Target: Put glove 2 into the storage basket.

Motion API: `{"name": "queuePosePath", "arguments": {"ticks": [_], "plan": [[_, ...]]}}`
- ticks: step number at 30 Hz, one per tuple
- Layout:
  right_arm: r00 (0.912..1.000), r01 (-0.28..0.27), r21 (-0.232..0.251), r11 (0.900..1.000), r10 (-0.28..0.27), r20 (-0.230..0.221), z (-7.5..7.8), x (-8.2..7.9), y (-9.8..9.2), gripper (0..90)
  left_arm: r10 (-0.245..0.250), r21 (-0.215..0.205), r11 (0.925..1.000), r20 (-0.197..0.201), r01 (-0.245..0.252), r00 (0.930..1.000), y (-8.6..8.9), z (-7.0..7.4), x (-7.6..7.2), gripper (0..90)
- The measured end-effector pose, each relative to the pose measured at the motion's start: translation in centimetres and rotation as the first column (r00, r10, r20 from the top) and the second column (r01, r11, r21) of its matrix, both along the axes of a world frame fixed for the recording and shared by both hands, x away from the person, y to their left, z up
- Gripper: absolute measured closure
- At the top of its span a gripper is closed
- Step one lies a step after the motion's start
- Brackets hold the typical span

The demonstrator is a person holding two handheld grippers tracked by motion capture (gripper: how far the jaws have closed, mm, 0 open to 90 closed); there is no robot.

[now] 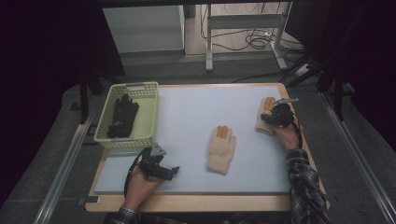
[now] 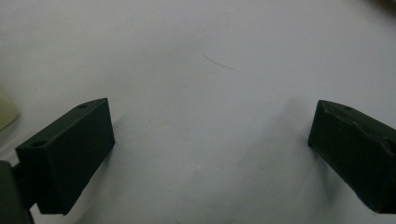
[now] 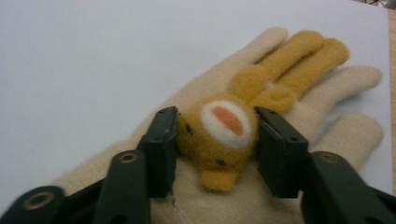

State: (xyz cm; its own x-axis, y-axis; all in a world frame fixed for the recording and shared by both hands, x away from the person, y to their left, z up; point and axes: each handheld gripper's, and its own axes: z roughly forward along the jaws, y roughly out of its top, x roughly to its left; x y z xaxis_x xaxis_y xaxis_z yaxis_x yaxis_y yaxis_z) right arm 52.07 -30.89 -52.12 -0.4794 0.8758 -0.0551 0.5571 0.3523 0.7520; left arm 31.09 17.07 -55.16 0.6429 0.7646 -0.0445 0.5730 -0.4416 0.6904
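- Left claw point(image 1: 173, 170): near bench point(image 1: 196, 116) edge, jaws wide, nothing between them.
- Basket point(image 1: 148, 116): far left, black glove point(image 1: 122, 116) inside.
- Cream glove point(image 1: 222, 149): bench centre.
- Bear glove point(image 3: 299, 88): far right.
- Right claw point(image 3: 215, 135): pads clamped either side of its bear face point(image 3: 219, 126).

Gloves point(image 1: 221, 149) right of basket point(image 1: 148, 116).

Table point(image 1: 187, 116) bears basket point(image 1: 148, 116), two cream gloves point(image 1: 221, 150).
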Motion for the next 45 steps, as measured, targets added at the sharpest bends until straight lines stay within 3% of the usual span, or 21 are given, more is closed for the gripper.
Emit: {"name": "queuePosePath", "arguments": {"ticks": [3,8,18,25,32,37,39,41,45], "plan": [[0.9997,0.015,0.033,0.999,-0.015,-0.019,0.3,-0.1,-0.3,61.6,0.000,0.000,1.0000,0.000,0.000,1.0000,0.0,0.0,0.0,0.6],[1.0000,0.005,0.067,0.998,-0.005,-0.002,1.9,-1.5,-0.4,62.5,0.000,0.000,1.0000,0.000,0.000,1.0000,0.0,0.0,0.0,0.6],[0.9949,-0.099,0.074,0.992,0.097,0.030,5.6,-6.3,2.5,62.3,0.001,0.001,1.0000,0.000,-0.001,1.0000,0.0,0.0,0.0,0.6],[0.9818,-0.189,0.117,0.975,0.187,0.033,7.6,-9.8,5.0,62.1,0.001,0.002,1.0000,0.000,-0.001,1.0000,0.0,0.0,0.0,0.6],[0.9551,-0.295,0.141,0.945,0.296,0.018,9.0,-13.7,9.0,61.8,-0.001,0.007,1.0000,0.002,0.001,1.0000,0.0,0.0,0.0,0.7],[0.9361,-0.344,0.165,0.925,0.351,-0.019,8.7,-15.5,12.5,61.5,0.004,0.001,1.0000,0.003,-0.004,1.0000,0.0,0.0,0.0,0.7],[0.9314,-0.354,0.155,0.922,0.363,-0.033,8.0,-15.8,13.7,61.3,0.005,0.000,1.0000,0.004,-0.005,1.0000,0.0,0.0,0.0,0.7],[0.9321,-0.348,0.146,0.926,0.359,-0.050,6.9,-15.8,14.7,61.2,0.002,0.004,1.0000,0.003,-0.002,1.0000,0.0,0.0,0.0,0.7],[0.9437,-0.316,0.099,0.944,0.323,-0.070,3.7,-15.6,16.1,58.2,0.000,0.004,1.0000,0.003,0.000,1.0000,0.0,0.0,0.0,0.7]]}}
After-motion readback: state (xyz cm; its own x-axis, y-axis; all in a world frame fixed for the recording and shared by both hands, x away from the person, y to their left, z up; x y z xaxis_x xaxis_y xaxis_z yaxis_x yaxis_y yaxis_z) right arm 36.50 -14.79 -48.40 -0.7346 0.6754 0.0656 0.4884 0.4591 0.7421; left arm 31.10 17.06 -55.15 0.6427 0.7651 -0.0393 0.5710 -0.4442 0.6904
